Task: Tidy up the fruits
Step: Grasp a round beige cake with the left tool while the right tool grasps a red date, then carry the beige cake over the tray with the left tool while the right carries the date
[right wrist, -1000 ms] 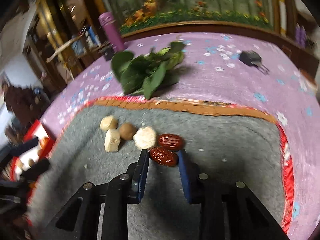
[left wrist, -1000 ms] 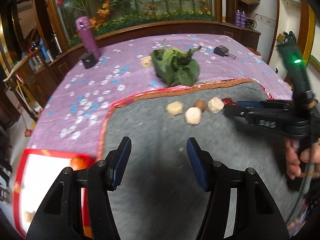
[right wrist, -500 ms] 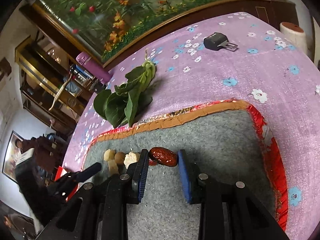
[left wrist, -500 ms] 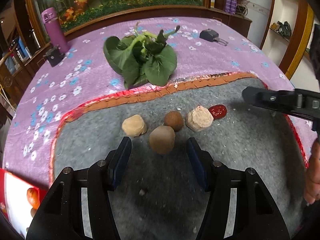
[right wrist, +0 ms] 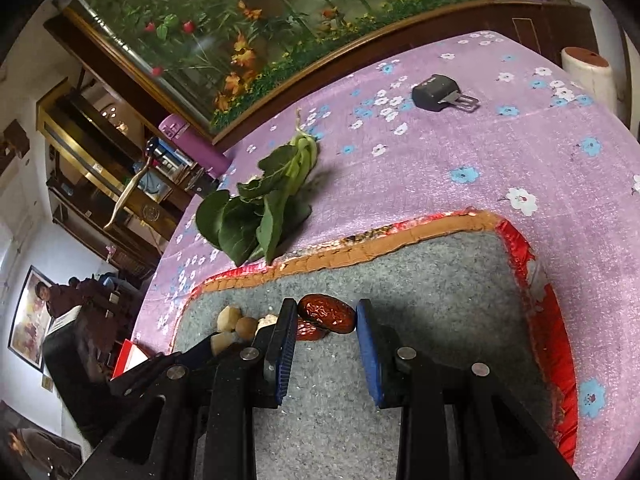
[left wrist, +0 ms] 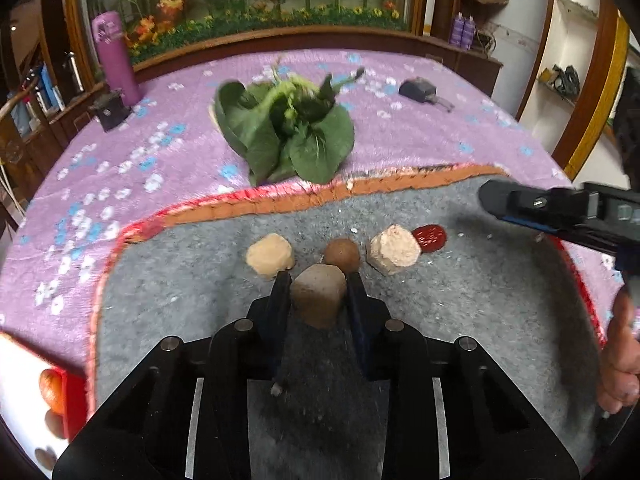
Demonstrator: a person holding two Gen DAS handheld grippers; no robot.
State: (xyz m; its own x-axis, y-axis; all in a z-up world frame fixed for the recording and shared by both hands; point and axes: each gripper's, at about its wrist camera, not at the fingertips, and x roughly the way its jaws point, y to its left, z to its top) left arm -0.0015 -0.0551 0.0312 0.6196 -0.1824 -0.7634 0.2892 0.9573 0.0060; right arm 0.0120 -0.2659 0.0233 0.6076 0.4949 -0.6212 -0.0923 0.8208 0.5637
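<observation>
My left gripper (left wrist: pixel 318 292) is shut on a tan chunk of fruit (left wrist: pixel 319 295) on the grey mat (left wrist: pixel 200 280). Beyond it lie a pale chunk (left wrist: pixel 270 257), a small brown round fruit (left wrist: pixel 341 254), another pale chunk (left wrist: pixel 394 250) and a red date (left wrist: pixel 430 237). My right gripper (right wrist: pixel 325 316) is shut on a red date (right wrist: pixel 327 313), held above the mat (right wrist: pixel 440 280); a second date (right wrist: pixel 308 330) lies under it. The right gripper also shows at the right of the left wrist view (left wrist: pixel 560 212).
A bunch of green leaves (left wrist: pixel 286 132) lies on the purple flowered tablecloth (left wrist: pixel 120 160) behind the mat. A purple bottle (left wrist: pixel 114 58) and small black objects (left wrist: pixel 418 90) stand farther back. A red-rimmed white tray (left wrist: pixel 24 400) with fruit is at the lower left.
My left gripper moved forward and closed on the tan chunk. My right gripper tilted and lifted a little with the date between its fingers.
</observation>
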